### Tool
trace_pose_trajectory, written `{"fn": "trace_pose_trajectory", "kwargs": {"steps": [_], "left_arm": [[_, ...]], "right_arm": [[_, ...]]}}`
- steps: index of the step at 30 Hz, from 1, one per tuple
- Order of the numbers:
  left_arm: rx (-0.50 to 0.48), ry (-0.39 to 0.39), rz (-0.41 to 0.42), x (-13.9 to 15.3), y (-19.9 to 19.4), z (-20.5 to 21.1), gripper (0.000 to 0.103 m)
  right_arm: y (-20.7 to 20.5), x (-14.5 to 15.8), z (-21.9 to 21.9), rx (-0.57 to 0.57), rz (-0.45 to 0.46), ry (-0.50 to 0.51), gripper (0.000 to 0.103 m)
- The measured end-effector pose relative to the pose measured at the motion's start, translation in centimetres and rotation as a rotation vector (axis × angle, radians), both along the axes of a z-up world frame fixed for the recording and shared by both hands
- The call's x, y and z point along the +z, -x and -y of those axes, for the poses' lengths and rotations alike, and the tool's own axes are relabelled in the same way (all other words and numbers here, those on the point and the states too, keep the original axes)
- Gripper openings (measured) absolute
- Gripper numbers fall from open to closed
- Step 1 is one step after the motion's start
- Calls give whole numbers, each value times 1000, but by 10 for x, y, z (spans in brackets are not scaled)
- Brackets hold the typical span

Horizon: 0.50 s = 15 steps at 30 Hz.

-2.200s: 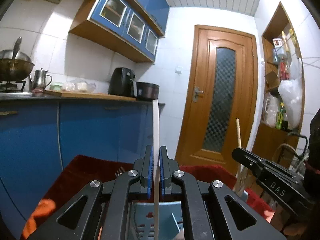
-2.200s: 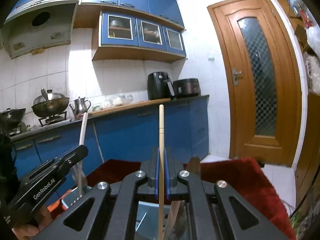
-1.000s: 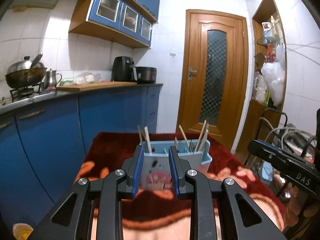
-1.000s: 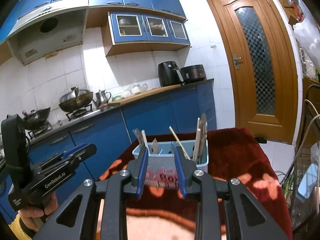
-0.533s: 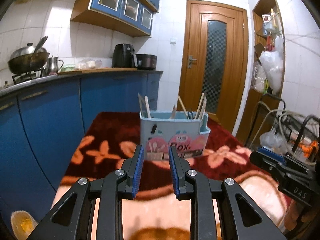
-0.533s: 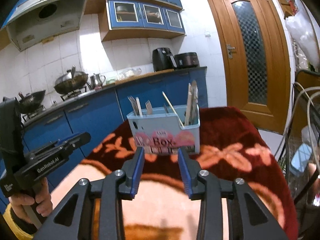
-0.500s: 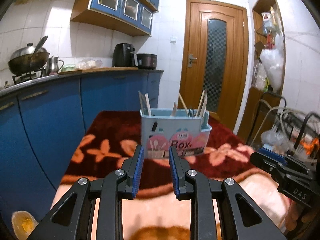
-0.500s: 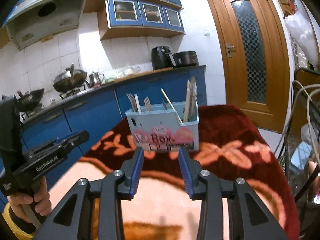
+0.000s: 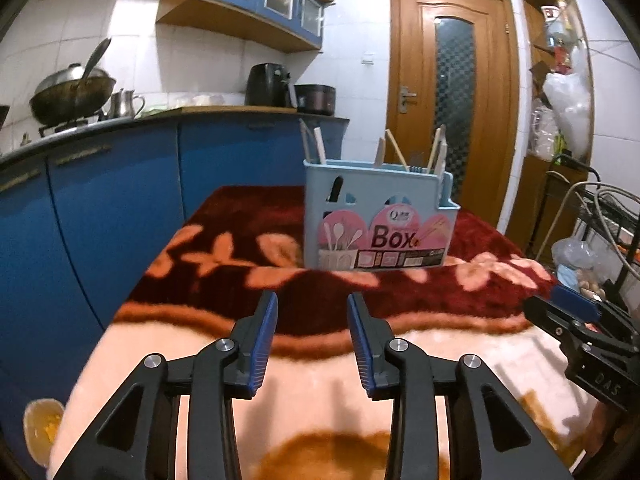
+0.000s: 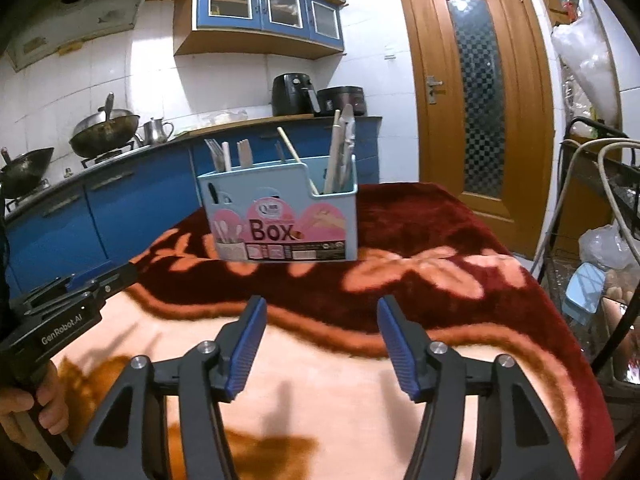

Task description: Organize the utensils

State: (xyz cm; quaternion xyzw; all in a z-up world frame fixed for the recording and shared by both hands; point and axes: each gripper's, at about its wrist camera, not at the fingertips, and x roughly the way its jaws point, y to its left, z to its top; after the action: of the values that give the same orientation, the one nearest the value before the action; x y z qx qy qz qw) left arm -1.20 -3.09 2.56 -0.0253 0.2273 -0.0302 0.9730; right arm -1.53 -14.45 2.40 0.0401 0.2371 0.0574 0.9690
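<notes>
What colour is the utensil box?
Light blue, with a pink label reading "Box" on its front. The box shows best in the right wrist view.

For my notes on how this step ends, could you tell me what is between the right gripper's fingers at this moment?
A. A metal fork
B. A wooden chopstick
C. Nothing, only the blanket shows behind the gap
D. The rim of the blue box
C: the right gripper has its jaws opening with nothing between them; only the floral blanket shows through the gap, while the utensils stand in the blue box further back.
</notes>
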Motion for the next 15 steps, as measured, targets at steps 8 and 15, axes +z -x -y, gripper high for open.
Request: {"fn": "trace_pose_trajectory", "kwargs": {"steps": [8, 15], "left_arm": [[31, -32, 10, -9, 1, 7, 44], [39, -50, 15, -9, 2, 9, 44]], "right_arm": [[0, -7, 3, -59, 16, 2, 72], [-2, -11, 8, -62, 8, -32, 73]]}}
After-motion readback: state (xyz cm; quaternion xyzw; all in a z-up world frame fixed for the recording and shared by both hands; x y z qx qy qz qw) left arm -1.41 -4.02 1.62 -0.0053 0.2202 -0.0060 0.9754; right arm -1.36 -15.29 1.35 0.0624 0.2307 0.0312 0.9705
